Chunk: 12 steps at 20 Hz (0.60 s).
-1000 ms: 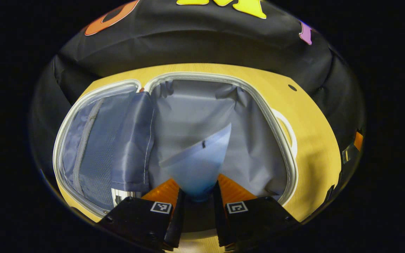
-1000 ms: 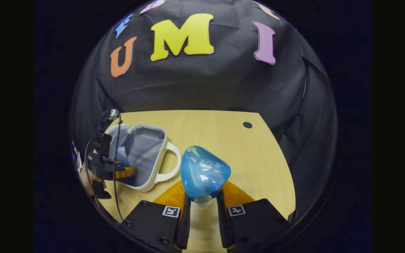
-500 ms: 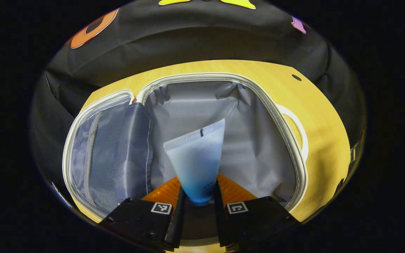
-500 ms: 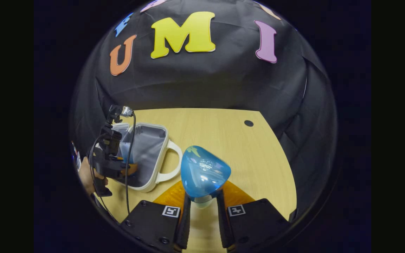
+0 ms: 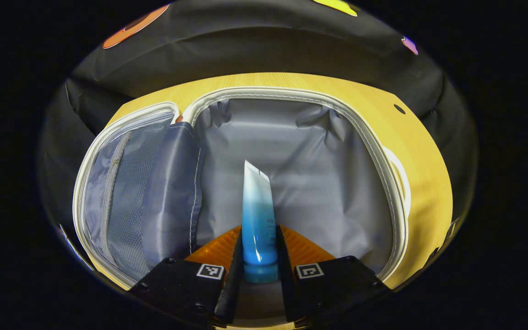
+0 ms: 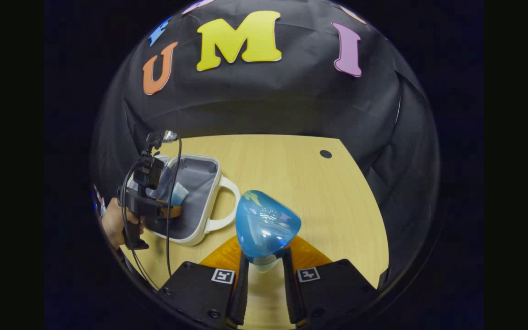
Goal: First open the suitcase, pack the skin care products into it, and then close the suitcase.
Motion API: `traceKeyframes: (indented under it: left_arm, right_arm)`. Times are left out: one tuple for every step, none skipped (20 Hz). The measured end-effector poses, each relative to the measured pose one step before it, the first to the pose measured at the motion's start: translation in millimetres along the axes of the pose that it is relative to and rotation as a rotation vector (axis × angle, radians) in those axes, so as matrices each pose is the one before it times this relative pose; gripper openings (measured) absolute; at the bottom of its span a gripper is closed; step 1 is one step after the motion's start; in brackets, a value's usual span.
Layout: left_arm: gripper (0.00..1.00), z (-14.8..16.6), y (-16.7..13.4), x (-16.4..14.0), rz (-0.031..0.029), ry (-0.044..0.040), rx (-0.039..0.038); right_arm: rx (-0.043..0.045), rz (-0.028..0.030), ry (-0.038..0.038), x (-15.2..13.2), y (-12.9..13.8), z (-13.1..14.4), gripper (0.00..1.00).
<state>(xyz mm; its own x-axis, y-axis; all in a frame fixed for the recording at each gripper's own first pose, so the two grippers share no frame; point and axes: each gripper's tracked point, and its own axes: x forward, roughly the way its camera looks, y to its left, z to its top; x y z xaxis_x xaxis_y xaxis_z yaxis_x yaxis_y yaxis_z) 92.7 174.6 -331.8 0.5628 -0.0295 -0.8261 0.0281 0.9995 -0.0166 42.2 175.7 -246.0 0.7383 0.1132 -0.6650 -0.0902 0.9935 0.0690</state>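
The white suitcase (image 5: 385, 183) lies open on the wooden table, its grey lining facing up and its mesh-pocket lid (image 5: 126, 192) folded out to the left. My left gripper (image 5: 257, 256) is shut on a blue-and-white tube (image 5: 257, 215), held edge-on above the case's main half. In the right gripper view, my right gripper (image 6: 264, 261) is shut on a rounded blue bottle (image 6: 266, 224) above the table, to the right of the suitcase (image 6: 200, 197). The left gripper (image 6: 172, 211) and the hand (image 6: 115, 224) holding it hover over the case there.
The wooden table (image 6: 300, 183) has a small round hole (image 6: 325, 154) near its far right corner. The suitcase's white handle (image 6: 227, 201) points toward my right gripper. Black cloth closes off the booth behind the table.
The tube in my left gripper has rolled from flat-face-on to edge-on and the gripper has moved closer over the case. My right gripper has barely shifted with the blue bottle.
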Motion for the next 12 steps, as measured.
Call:
traceKeyframes:
  left_arm:
    - [0.44, 0.32, 0.24, 0.51, 0.00290, 0.00122, -0.00771]
    - [0.44, 1.67, -0.60, -1.00, 0.00447, -0.00663, -0.00720]
    - [0.46, -0.55, -1.58, 0.41, -0.00686, -0.00445, -0.00697]
    - [0.57, 0.05, -1.64, -1.75, -0.00539, -0.00506, -0.00933]
    - [0.68, 1.39, -4.34, -6.77, -0.01267, -0.01086, -0.01209]
    - [0.79, 5.21, -0.70, -7.34, 0.00422, -0.02744, -0.00047]
    - [0.88, 6.96, 1.13, -12.19, 0.00714, -0.03378, 0.00407]
    - [0.90, 9.32, -0.19, -16.39, 0.00095, -0.04385, 0.00215]
    - [0.92, 13.80, 0.45, -18.04, 0.00074, -0.06028, 0.00129]
    - [0.92, 13.93, 2.89, -18.31, 0.00467, -0.06071, 0.00982]
    - [1.00, 12.73, 6.33, -19.87, 0.01297, -0.05829, 0.01439]
    - [0.96, 13.86, 8.51, -17.65, 0.01319, -0.06317, 0.02086]
  right_arm:
    - [-0.00666, 0.00877, 0.00323, -0.74, 4.46, -1.86, 0.33]
    - [-0.00671, 0.00856, 0.00209, 0.22, 4.52, 0.23, 0.33]
    - [-0.00394, 0.00861, -0.00085, 1.21, 4.94, 2.23, 0.33]
    - [-0.00281, 0.01102, -0.00505, -0.53, 6.21, 4.27, 0.33]
    - [-0.00803, 0.01302, -0.00806, -0.68, 6.41, 5.10, 0.32]
    - [-0.01416, 0.01230, -0.01254, -0.16, 6.44, 6.30, 0.33]
    - [-0.01692, 0.01270, -0.01118, 1.22, 6.09, 6.71, 0.32]
    - [-0.01446, 0.01438, -0.00829, 1.98, 7.21, 7.90, 0.30]
    - [-0.00779, 0.01666, -0.00693, 1.92, 7.40, 6.73, 0.33]
    - [-0.00447, 0.01819, -0.00674, 3.13, 8.76, 8.09, 0.32]
    - [-0.00317, 0.01607, -0.00695, 5.59, 8.91, 7.74, 0.32]
    - [-0.00546, 0.01131, -0.00567, 7.30, 8.90, 7.90, 0.32]
